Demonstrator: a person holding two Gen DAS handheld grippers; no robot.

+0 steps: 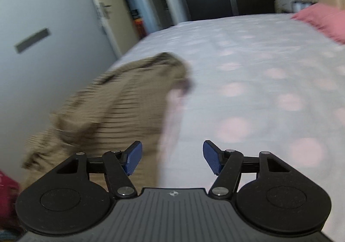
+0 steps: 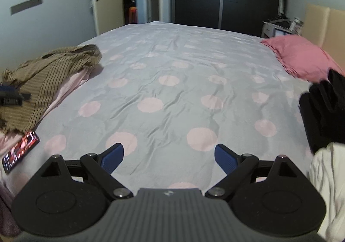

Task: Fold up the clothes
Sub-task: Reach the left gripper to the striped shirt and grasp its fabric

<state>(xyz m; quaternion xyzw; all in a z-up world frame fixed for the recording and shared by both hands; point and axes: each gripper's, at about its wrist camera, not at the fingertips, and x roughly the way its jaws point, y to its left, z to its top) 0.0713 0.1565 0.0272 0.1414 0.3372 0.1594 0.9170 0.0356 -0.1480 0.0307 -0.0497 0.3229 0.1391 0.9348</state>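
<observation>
Nothing's folded yet, you're basically at the start. The striped shirt [image 2: 49,73] sits crumpled at 10 o'clock on the bed [image 2: 172,82]. Your left gripper [image 1: 172,159] and right gripper [image 2: 169,159] both hang open, holding nothing.

Tan shirt [image 2: 49,69] w/ dark stripes, grey bedcover [image 2: 183,73] w/ pink dots, pink pillow [image 2: 301,58]

Left gripper [image 1: 172,157] jaws apart, empty; blurred striped tan garment [image 1: 112,108] on bed [image 1: 258,73].
</observation>
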